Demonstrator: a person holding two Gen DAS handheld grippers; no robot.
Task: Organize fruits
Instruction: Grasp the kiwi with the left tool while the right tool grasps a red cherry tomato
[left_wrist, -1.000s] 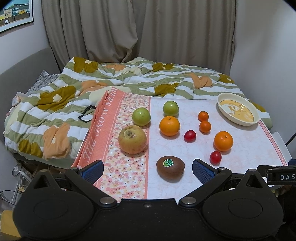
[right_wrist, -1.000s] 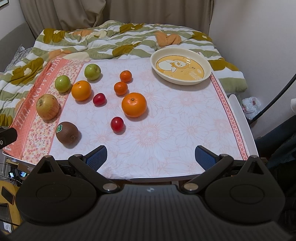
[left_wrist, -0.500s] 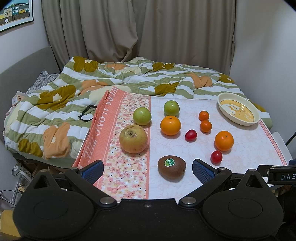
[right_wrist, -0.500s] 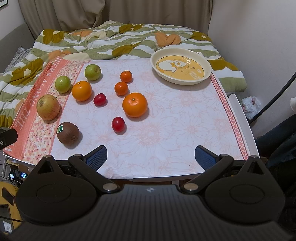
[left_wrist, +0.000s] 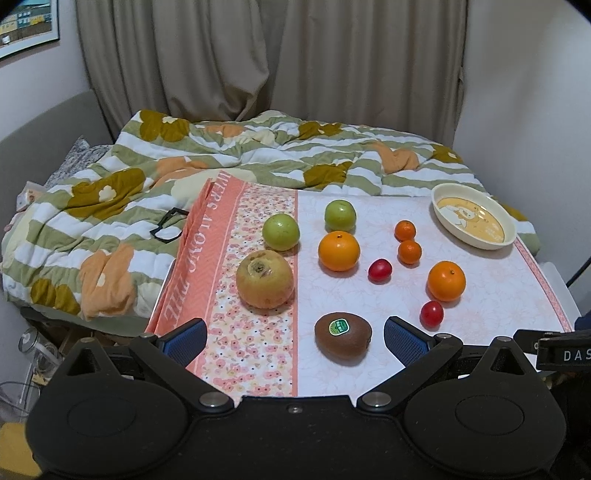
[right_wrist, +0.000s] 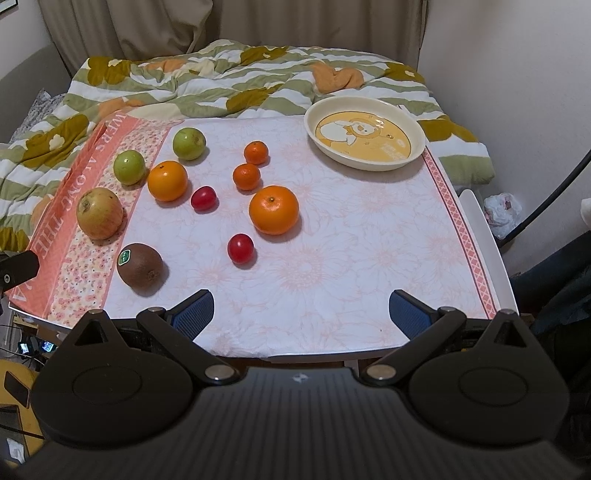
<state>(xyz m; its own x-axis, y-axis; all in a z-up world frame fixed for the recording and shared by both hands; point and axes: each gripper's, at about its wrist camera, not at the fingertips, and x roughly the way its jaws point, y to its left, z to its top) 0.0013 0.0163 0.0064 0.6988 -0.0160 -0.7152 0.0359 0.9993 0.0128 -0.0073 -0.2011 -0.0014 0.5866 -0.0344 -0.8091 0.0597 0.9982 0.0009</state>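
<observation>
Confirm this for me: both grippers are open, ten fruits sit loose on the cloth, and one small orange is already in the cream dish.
One part is wrong: the cream dish holds no fruit, as the right wrist view shows. Both small oranges lie on the cloth. The left gripper and right gripper are open, and ten fruits sit loose.

Black hand-held gripper (left_wrist: 293, 338) — blue pads (left_wrist: 184, 341)

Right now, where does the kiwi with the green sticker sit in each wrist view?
Left wrist view: the kiwi lies low and centre, just ahead of the open left gripper, nearer its right finger.
Right wrist view: the kiwi lies at lower left, beyond the left finger of the open right gripper.
Shared landmark: the cream plate at the table's far right corner.
</observation>
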